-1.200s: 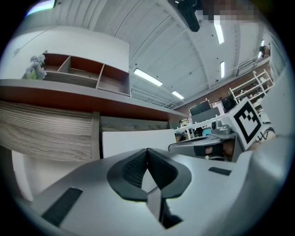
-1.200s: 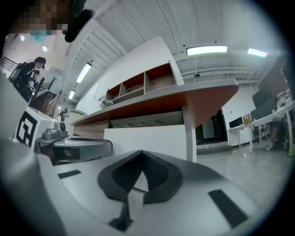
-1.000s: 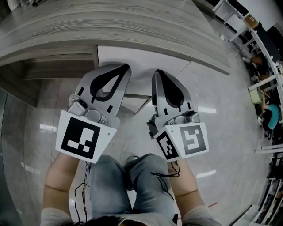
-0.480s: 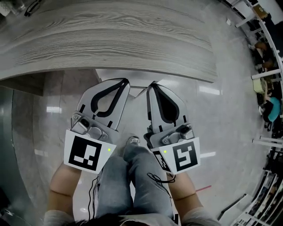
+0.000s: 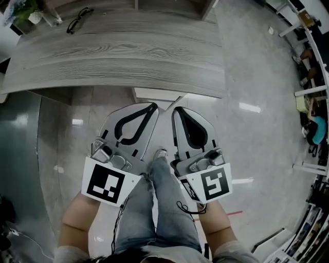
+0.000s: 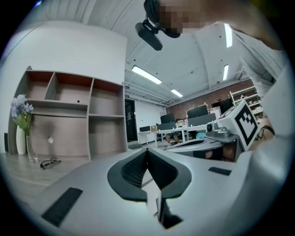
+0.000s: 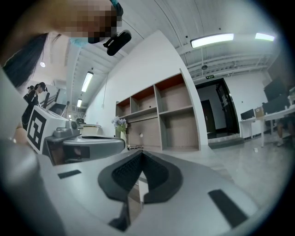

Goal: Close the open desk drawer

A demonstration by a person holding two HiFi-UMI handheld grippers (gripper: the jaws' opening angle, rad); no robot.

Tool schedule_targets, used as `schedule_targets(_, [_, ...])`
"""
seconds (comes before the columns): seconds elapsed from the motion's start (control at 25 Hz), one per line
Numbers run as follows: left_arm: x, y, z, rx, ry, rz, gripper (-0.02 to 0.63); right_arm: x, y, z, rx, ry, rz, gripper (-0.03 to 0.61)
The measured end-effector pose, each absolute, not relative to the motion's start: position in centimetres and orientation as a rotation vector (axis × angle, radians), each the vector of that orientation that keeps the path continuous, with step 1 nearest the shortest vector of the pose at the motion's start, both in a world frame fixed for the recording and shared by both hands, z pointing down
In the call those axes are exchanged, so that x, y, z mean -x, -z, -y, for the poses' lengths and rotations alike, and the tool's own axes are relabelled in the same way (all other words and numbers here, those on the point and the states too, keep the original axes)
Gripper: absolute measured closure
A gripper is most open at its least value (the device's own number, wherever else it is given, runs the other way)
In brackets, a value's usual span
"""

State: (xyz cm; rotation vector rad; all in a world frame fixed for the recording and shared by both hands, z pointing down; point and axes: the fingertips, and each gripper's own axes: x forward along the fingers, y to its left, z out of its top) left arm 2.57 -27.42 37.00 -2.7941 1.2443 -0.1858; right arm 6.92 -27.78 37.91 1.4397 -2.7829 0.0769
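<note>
Under the grey wooden desk top (image 5: 128,56), only a narrow white strip of the drawer (image 5: 154,94) shows at the front edge. My left gripper (image 5: 153,107) and right gripper (image 5: 175,110) are side by side just in front of that strip, both shut with nothing between the jaws. I cannot tell whether either tip touches the drawer. In the left gripper view the left gripper (image 6: 147,150) has its dark pads pressed together, and in the right gripper view the right gripper (image 7: 140,152) shows the same.
On the desk lie a pair of glasses (image 5: 78,19) and a vase of flowers (image 5: 20,13) at the far left. A shelf unit (image 6: 69,110) stands at its back. The person's legs in jeans (image 5: 159,205) are below the grippers, on a glossy floor.
The white drawer showed a wide surface a second ago and now only a thin strip under the desk edge. Both grippers stayed shut and close together, and the view pulled back from the desk.
</note>
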Motion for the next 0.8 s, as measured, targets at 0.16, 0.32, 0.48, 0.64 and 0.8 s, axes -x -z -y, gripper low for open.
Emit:
schedule_targets(0.16, [-1.9,-30.9,25.5,2.793,0.181,-1.250,0.603,-6.1,-31.9,25.7,-1.403,-0.082,2.796,0.571])
schedule_targets(0.32, [-1.7,-25.2,23.4,2.782,0.172,-1.226,0.604,-5.8,-26.3,23.7,-1.370,-0.080,2.798,0.571])
schedule_targets(0.48, [-1.8,-20.4,21.2,2.782,0.158,-1.208,0.603,-5.8,-20.8,21.6,-1.348,-0.051,2.812,0.571])
schedule_targets(0.64, [-2.3,-16.7,19.3,2.784,0.137,-1.195,0.603,-6.2,-16.7,19.7,-1.296,-0.043,2.846,0.571])
schedule_targets(0.8, [-2.6,-14.1,17.6,2.783,0.118,-1.179,0.603,-6.2,-13.7,18.0,-1.258,0.013,2.861,0.571])
